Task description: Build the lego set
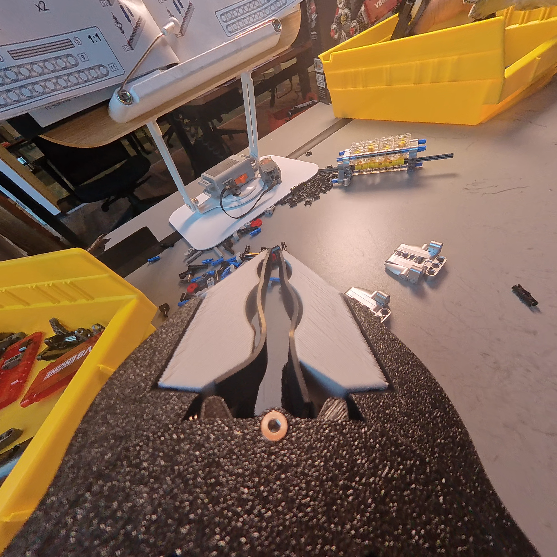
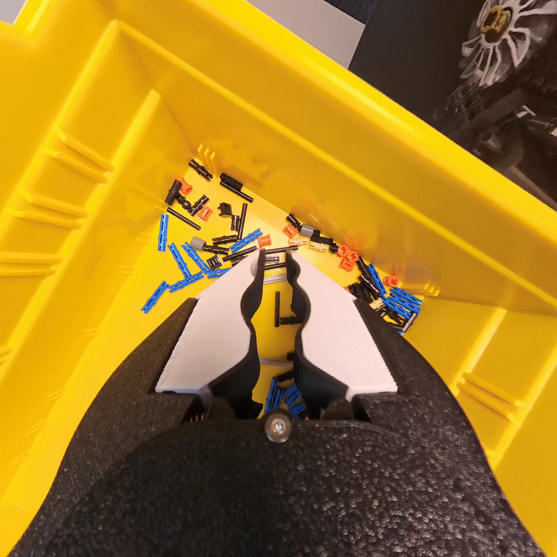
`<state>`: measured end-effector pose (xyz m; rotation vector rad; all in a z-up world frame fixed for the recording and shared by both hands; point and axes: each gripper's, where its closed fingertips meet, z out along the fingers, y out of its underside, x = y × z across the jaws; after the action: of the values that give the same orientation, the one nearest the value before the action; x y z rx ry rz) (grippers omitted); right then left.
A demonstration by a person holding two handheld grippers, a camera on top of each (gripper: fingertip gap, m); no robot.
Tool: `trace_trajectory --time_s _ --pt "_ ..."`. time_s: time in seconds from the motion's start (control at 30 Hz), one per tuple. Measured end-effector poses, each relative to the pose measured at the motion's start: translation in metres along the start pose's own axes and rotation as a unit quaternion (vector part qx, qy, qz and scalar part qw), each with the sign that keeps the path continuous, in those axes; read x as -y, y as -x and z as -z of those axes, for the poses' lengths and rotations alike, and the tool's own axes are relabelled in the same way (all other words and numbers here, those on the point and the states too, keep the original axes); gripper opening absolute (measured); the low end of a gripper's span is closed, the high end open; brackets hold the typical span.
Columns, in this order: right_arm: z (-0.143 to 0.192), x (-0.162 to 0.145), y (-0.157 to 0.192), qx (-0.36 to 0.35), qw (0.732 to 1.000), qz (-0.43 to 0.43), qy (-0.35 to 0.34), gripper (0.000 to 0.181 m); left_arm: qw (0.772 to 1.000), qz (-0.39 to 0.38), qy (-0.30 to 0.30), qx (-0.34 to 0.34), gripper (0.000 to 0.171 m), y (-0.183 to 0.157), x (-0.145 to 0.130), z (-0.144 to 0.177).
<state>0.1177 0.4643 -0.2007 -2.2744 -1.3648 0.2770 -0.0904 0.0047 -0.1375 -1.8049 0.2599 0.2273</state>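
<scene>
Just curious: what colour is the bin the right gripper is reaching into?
Bright yellow bin, clearest in the right wrist view, around the right gripper.

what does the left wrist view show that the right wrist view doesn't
Only the left wrist view: the grey table, a white stand holding printed instruction sheets, a clear-and-yellow brick assembly, silver panel pieces, and the left tool, its tips nearly closed around a small red-and-black piece.

Only the right wrist view: the inside of a yellow plastic bin strewn with blue, black and orange pins, with the right tool open above them.

Both: yellow bins and loose small pins.
</scene>
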Motion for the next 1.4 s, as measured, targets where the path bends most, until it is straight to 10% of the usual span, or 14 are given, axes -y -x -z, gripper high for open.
trace_trajectory --time_s 0.97,1.2,1.4 --pt "0.006 -0.008 0.017 0.005 0.998 0.046 0.033 0.005 1.0 -0.013 0.003 -0.005 0.002 -0.003 0.0 -0.002" --pt "0.103 0.037 0.071 0.094 0.978 0.097 -0.158 0.005 1.0 -0.01 0.002 -0.007 0.002 -0.003 0.0 -0.002" --pt "0.203 0.0 0.205 0.245 0.926 0.188 -0.218 0.005 1.0 -0.014 0.0 -0.005 0.002 -0.003 0.001 -0.002"
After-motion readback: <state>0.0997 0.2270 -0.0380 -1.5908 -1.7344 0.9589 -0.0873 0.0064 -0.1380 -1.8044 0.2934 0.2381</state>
